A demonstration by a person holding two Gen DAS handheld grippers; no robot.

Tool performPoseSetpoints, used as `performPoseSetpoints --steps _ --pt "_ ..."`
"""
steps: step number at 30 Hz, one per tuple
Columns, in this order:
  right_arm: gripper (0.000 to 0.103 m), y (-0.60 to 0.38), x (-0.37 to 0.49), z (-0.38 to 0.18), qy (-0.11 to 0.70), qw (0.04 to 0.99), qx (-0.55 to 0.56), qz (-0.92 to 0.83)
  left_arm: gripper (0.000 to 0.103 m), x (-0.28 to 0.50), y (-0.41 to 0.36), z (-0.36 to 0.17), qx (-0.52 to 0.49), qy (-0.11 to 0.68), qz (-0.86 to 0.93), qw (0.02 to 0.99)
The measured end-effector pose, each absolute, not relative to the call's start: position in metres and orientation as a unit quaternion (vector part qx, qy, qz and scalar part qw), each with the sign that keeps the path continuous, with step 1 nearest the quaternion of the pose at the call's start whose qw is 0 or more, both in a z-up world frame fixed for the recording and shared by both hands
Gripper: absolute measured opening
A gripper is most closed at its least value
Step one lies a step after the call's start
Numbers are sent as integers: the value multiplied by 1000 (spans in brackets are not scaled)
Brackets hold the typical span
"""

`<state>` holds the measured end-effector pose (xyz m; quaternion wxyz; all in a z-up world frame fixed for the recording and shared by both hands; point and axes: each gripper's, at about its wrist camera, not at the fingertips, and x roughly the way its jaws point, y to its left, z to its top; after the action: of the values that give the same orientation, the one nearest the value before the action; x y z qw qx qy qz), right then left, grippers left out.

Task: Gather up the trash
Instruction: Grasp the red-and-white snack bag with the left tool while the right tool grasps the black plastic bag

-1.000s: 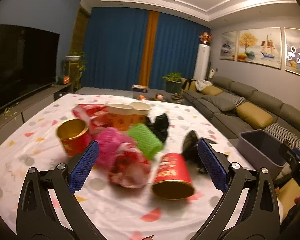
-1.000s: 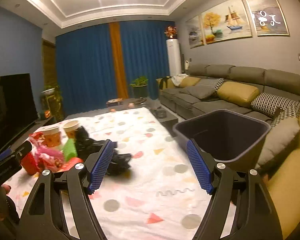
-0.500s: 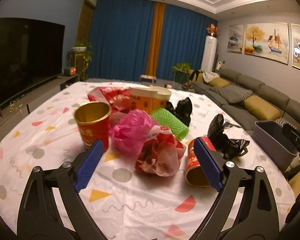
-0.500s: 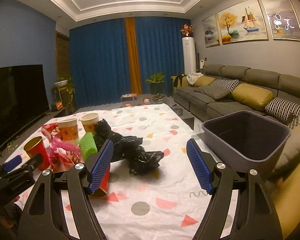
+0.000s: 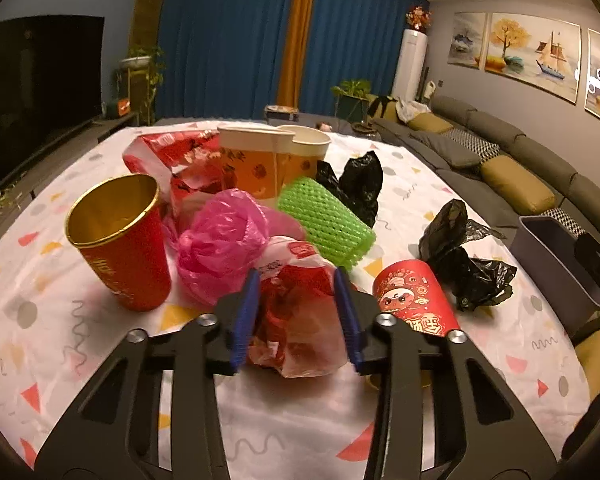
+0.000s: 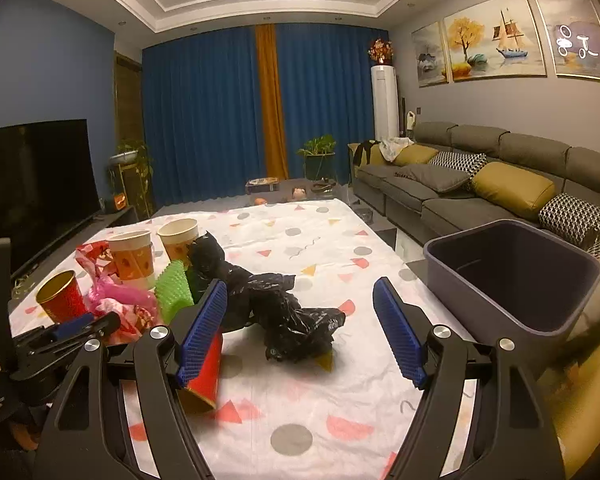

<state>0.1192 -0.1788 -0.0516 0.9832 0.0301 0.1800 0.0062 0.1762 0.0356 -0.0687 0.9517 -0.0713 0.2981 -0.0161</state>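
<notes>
The left gripper (image 5: 296, 316) has its jaws drawn in on a crumpled red and white plastic bag (image 5: 296, 320), the blue ribbed pads pressing its two sides; the bag bulges out between and below them and rests on the bench (image 5: 284, 420), which is covered by a white cloth with coloured dots and triangles. The right gripper (image 6: 300, 328) hangs with its jaws spread wide and nothing between them, above the cloth and just short of a crinkled black plastic bag (image 6: 288, 312).

Touching the held bag at the back is a glossy pink plastic bag (image 5: 220, 240), bunched into a ball. Left of that stands an upright red paper cup (image 5: 120, 244) with a gold lining. A second red cup (image 5: 414, 300), printed with a cartoon figure, lies on its side just right of the left gripper, against that gripper's right finger. Behind it lies the black bag, loose and wrinkled. A green foam net sleeve (image 5: 326, 222), tube-shaped, lies tilted behind the pink bag, with another black bag (image 5: 360, 184) beyond it. Two tan paper cups (image 5: 256, 160) stand upright side by side at the rear, next to a red printed wrapper (image 5: 172, 152).

A dark grey plastic bin (image 6: 512, 276), rectangular with rounded corners, stands off the right edge of the bench, in front of a grey sofa (image 6: 480, 172).
</notes>
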Motion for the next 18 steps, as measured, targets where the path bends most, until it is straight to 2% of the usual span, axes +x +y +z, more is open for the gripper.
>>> performPoseSetpoints --steps 11,14,18 --pt "71 -161 167 -67 216 976 22 35 11 177 41 -70 -96 290 -38 951" --pt "67 -155 182 -74 234 971 18 45 7 174 43 -69 -104 284 -46 952" --pt "54 -149 193 -79 247 968 9 50 6 167 46 -66 -111 275 -53 954"
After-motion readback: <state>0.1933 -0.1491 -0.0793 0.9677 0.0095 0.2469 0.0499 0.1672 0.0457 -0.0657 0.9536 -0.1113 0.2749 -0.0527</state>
